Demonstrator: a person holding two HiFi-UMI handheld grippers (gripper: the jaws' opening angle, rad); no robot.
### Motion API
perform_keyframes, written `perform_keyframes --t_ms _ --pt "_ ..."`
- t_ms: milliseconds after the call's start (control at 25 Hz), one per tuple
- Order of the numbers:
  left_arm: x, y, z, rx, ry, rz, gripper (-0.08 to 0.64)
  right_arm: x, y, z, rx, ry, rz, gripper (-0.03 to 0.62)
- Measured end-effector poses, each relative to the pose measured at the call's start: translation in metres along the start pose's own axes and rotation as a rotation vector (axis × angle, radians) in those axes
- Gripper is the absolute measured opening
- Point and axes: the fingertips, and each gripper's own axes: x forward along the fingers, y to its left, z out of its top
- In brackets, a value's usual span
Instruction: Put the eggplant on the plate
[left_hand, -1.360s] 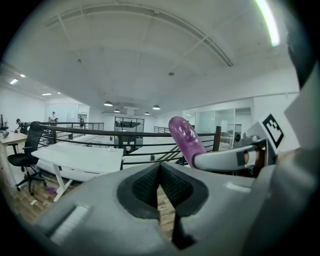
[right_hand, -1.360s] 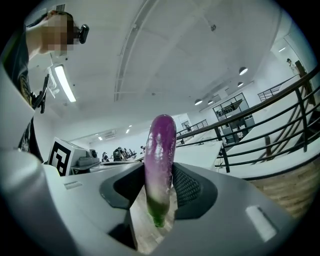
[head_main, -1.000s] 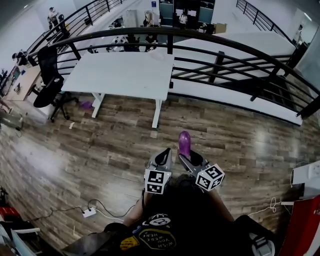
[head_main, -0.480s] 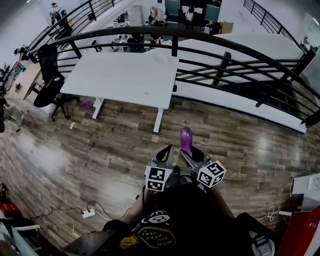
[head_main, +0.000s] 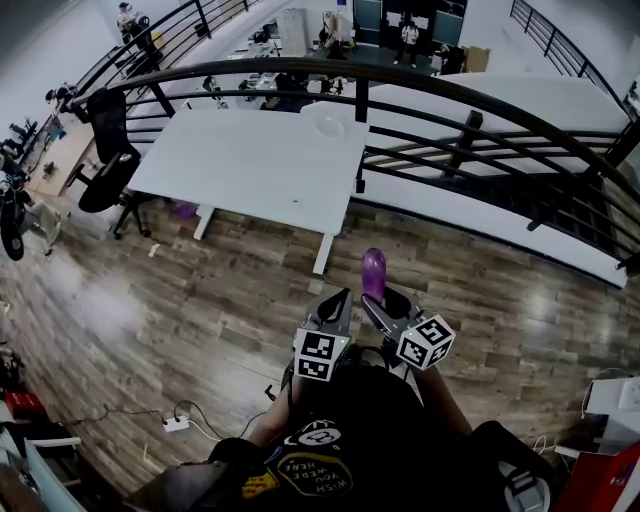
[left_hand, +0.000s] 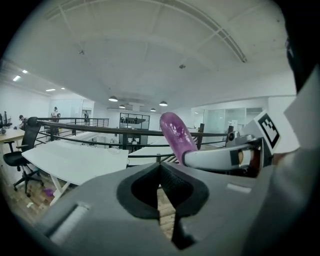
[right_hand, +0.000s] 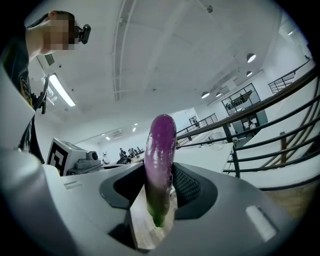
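The right gripper (head_main: 384, 305) is pinching the upright purple eggplant (right_hand: 160, 165) between its jaws. The left gripper (left_hand: 161, 189) is carrying its jaws pressed together, empty.

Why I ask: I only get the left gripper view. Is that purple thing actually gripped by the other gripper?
Observer: Yes. The right gripper view shows the right gripper shut on the eggplant, green stem end down between the pads.
Operator: Where's the plate?
Observer: In the head view, a pale plate lies near the white table's far edge, by the railing.
Operator: Am I at the table?
Observer: No; the table stands across a stretch of wood floor.
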Motion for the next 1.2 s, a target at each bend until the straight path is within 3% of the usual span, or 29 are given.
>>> perform_keyframes --t_ms 520,1200 --pt "0.082 0.019 0.004 0.005 0.081 -0.035 0.005 0.017 -0.071 0.015 0.082 -0.015 -0.065 0.179" --pt "0.181 0.141 0.077 0.001 0.000 -0.049 0.005 0.154 -0.140 0.088 -0.007 0.001 -0.067 0.179"
